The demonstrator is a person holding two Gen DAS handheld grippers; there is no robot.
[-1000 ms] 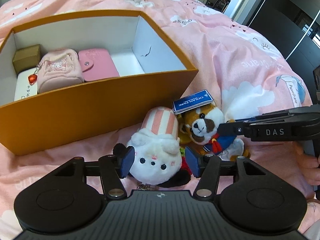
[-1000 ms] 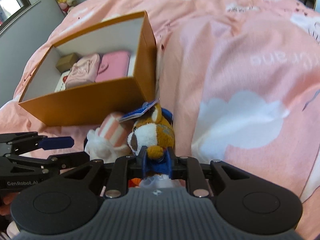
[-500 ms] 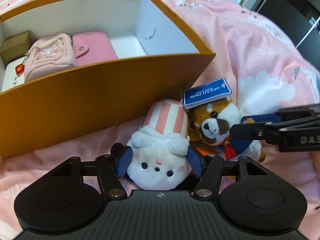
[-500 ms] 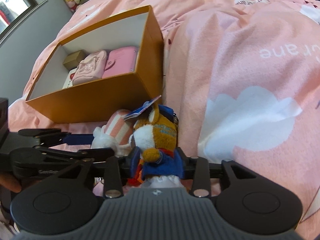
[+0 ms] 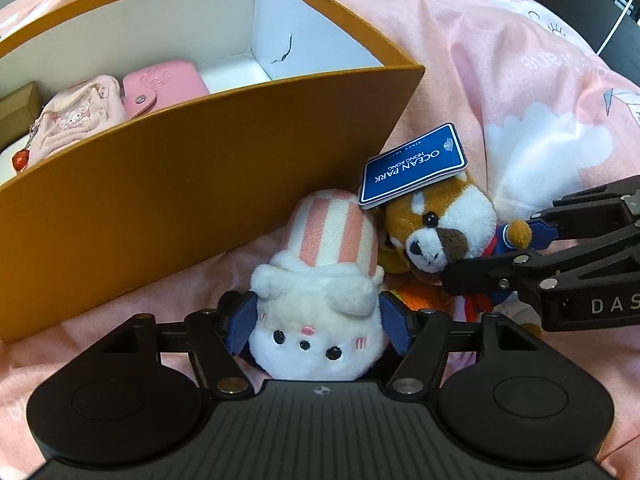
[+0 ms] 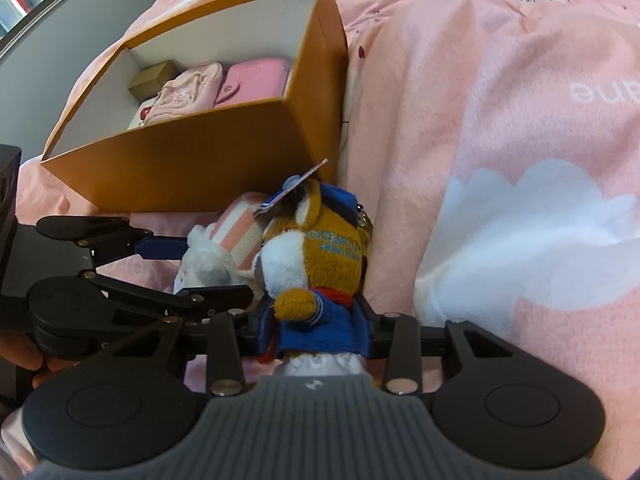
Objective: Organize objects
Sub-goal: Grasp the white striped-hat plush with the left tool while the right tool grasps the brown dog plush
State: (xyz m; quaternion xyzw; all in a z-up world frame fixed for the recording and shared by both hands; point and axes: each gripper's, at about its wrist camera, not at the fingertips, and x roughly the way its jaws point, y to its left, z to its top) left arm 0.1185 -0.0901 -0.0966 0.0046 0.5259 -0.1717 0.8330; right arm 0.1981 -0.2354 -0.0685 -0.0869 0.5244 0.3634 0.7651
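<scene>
Now, left gripper (image 5: 316,320): jaws clamp white plush (image 5: 316,312) on the bed (image 5: 520,80).
Right gripper (image 6: 316,328): jaws squeeze red panda plush (image 6: 320,264).
Obstacle: orange box (image 5: 200,168) wall just ahead.
Room: open bedspread rightward.

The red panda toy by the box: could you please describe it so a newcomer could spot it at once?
Find the orange box on the pink blanket; two soft toys lie at its near corner. The red panda toy is the brown-and-white one in a blue sailor top, in the right gripper. Unlike the white toy beside it, it carries a blue tag reading Ocean Park.
</scene>
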